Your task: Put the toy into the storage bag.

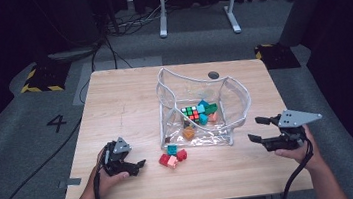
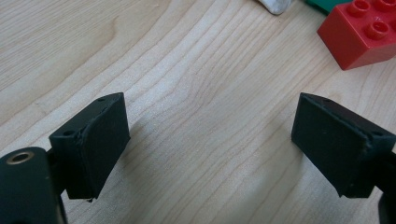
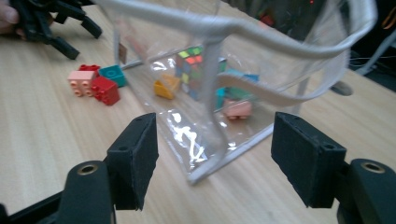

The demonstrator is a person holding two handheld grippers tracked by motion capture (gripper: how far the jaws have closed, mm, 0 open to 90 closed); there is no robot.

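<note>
A clear plastic bag (image 1: 201, 112) stands open on the wooden bench (image 1: 125, 105), holding a puzzle cube (image 1: 190, 113) and several toy blocks, while a small cluster of loose blocks (image 1: 172, 156) lies just outside its near wall. The right gripper (image 1: 259, 129) faces the bag's near corner, its jaws apart and empty; in the right gripper view, the bag's white-edged corner seam (image 3: 212, 135) sits between the jaws but a little beyond them, untouched. The left gripper (image 1: 139, 166) rests low on the bench, jaws also apart with bare wood between them, and a red block (image 2: 362, 32) lies ahead of its right-hand jaw. The work in hand appears to be packing the blocks into the bag, though the high view is too coarse to be sure. A sensible next move would have the right jaws advance and close on the seam to steady the bag, as the left jaws reach forward for the red block.
</note>
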